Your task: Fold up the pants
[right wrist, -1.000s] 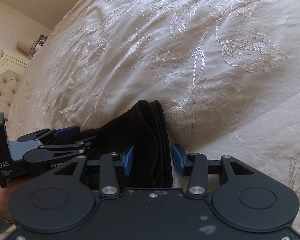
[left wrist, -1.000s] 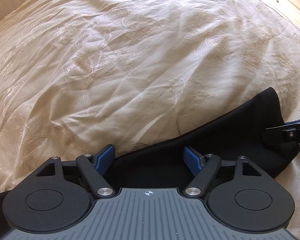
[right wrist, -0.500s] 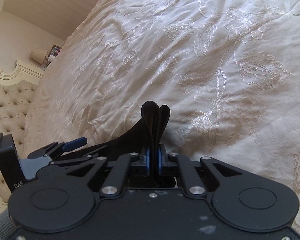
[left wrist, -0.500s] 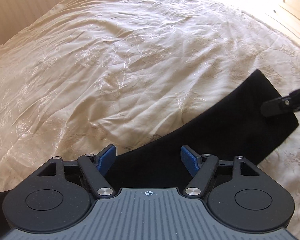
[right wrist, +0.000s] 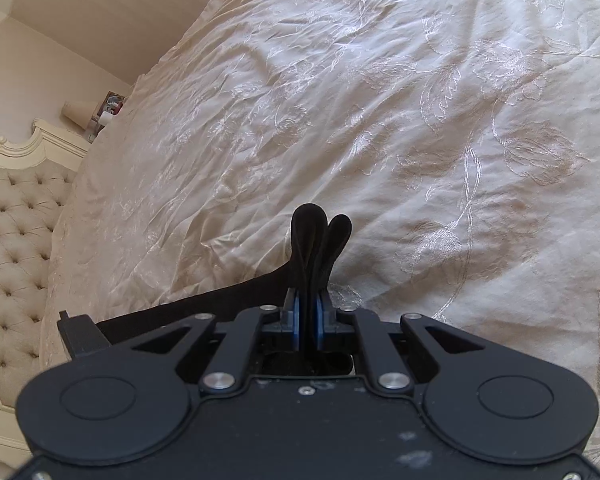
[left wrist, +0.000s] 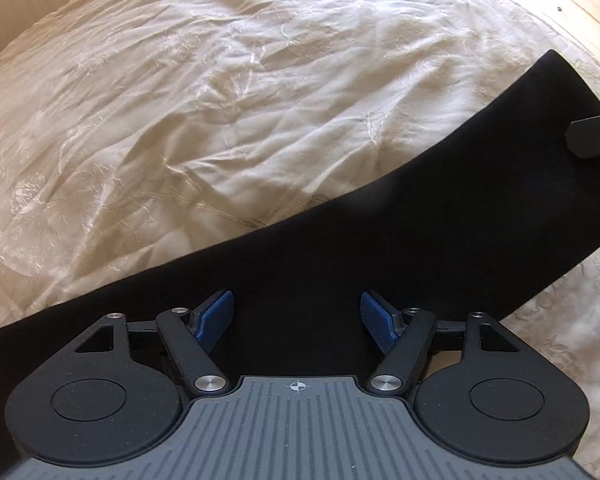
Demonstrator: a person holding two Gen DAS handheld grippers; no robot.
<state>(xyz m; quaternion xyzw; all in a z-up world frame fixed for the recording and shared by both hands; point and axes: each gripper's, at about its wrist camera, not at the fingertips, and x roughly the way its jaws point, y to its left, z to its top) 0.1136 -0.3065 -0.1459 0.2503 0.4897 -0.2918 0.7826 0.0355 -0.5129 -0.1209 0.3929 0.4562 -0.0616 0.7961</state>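
While the right gripper (right wrist: 308, 316) pinches the pants (left wrist: 380, 248) end, jaws having just closed, left gripper (left wrist: 296, 320) stands wide, empty. Step: lifting; next, carry leftward across.

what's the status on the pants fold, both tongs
Right tongs shut on black pants, fabric bunched between pads. Left tongs open above the pants, gripping nothing. Pants draped across cream bedspread. Nothing in the way.

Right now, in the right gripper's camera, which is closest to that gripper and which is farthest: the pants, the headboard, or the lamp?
1. Pants: pinched in the right gripper.
2. Headboard: left, past the bedspread.
3. Lamp: upper left, behind the headboard.
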